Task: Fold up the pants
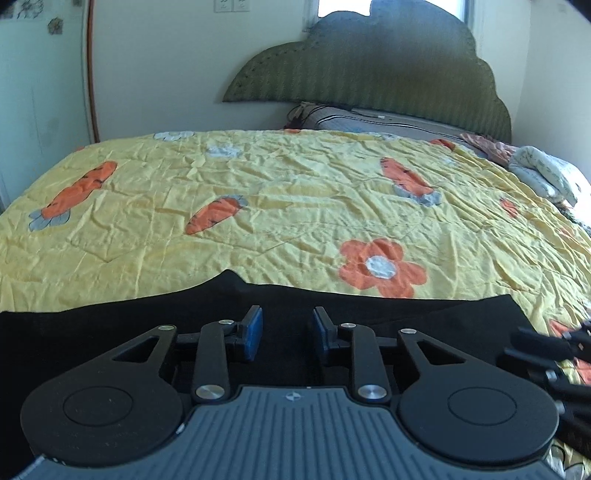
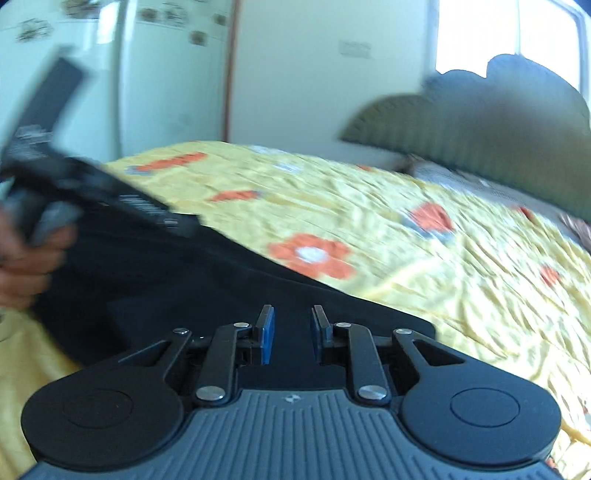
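Black cloth: the pants (image 1: 280,299) lie spread along the near edge of the bed, running from its left side almost to its right, with a small peak in the far hem left of the middle.
Bedspread: a crinkled yellow quilt (image 1: 258,177) printed with orange carrots and an orange flower (image 1: 382,267) covers the bed beyond the pants.
Left gripper: the left gripper (image 1: 287,334) sits low over the pants near the middle of the near edge; its jaws stand parted, blue pads (image 1: 253,338) facing each other, with nothing pinched between them.
Right gripper: the right gripper (image 2: 289,334) is over the right end of the pants (image 2: 207,288), toward the near right corner of the bed; its jaws also stand parted and hold nothing. This view is blurred.
Neighbour in view: the left gripper's body (image 2: 92,188) and the hand (image 2: 26,269) holding it show at the left of the right wrist view, above the black cloth; part of the right gripper (image 1: 546,354) shows at the right border of the left wrist view.
Head of the bed: a scalloped green headboard (image 1: 369,70) stands against the wall, with a striped pillow (image 1: 373,123) below it.
Far right corner: a bundled pale blanket (image 1: 543,173) and a pinkish cloth (image 1: 487,146) lie well apart from the pants.
Room: a pale wall with a copper-coloured pipe (image 1: 90,70) at the left, and a bright window (image 1: 343,7) behind the headboard.
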`<state>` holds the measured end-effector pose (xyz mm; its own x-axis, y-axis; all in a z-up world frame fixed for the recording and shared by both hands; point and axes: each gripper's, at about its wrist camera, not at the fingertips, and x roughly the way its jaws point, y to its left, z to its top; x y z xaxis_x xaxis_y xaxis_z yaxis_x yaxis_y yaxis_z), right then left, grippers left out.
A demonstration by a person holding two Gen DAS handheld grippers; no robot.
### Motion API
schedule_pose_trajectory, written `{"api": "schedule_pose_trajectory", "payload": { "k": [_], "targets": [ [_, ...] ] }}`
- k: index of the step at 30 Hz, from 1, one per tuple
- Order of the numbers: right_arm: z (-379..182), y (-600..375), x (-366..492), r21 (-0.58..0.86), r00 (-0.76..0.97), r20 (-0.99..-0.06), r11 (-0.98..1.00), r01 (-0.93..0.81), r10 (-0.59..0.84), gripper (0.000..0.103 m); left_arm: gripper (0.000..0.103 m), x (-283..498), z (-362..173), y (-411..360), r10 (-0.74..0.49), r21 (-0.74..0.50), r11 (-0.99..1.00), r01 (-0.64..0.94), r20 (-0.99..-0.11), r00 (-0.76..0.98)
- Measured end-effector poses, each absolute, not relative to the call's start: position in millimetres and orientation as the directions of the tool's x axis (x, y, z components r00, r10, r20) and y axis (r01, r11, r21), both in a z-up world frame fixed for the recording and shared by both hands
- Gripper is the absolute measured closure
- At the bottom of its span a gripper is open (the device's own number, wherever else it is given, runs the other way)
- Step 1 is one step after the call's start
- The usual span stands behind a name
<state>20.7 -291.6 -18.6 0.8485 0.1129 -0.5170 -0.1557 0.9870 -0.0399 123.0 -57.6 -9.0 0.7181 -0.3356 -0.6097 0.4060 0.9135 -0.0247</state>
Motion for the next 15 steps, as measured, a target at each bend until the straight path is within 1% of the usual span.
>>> {"api": "schedule_pose_trajectory", "payload": {
  "k": [2, 5, 6, 7, 8, 9, 11, 12, 15],
  "targets": [
    [-25, -311, 39, -0.01, 0.832, -0.546, 0.992, -0.127, 0.101, 0.083, 0.064, 111, -9, -69, -0.364, -0.001, 0.891, 0.455, -0.601, 0.712],
    [-35, -326, 64, -0.029, 0.792, -0.607, 0.994, -0.103, 0.065, 0.083, 0.061, 95, -18, -84, -0.394, 0.026, 0.854, 0.52, -0.62, 0.678],
    [-40, -330, 68, -0.041, 0.78, -0.624, 0.995, -0.091, 0.045, 0.083, 0.061, 92, -24, -88, -0.389, 0.043, 0.846, 0.531, -0.632, 0.671],
    [-44, -332, 73, -0.036, 0.775, -0.63, 0.995, -0.093, 0.05, 0.081, 0.061, 90, -32, -91, -0.369, 0.066, 0.845, 0.531, -0.645, 0.669],
    [-44, -337, 70, -0.014, 0.779, -0.624, 0.996, -0.086, 0.058, 0.076, 0.061, 90, -40, -93, -0.342, 0.092, 0.846, 0.525, -0.662, 0.667],
    [-43, -342, 69, 0.001, 0.781, -0.623, 0.998, -0.059, 0.047, 0.075, 0.059, 89, -46, -94, -0.321, 0.112, 0.847, 0.519, -0.67, 0.669],
    [-36, -341, 63, -0.004, 0.798, -0.603, 1.0, -0.017, 0.012, 0.075, 0.06, 85, -46, -87, -0.33, 0.104, 0.851, 0.514, -0.655, 0.68],
    [-32, -340, 59, 0.004, 0.808, -0.589, 1.0, -0.024, 0.022, 0.075, 0.06, 85, -42, -82, -0.337, 0.086, 0.855, 0.512, -0.657, 0.674],
    [-22, -328, 42, 0.09, 0.813, -0.567, 0.991, -0.099, 0.133, 0.075, 0.059, 85, -36, -66, -0.352, 0.034, 0.871, 0.491, -0.654, 0.669]
  ]
}}
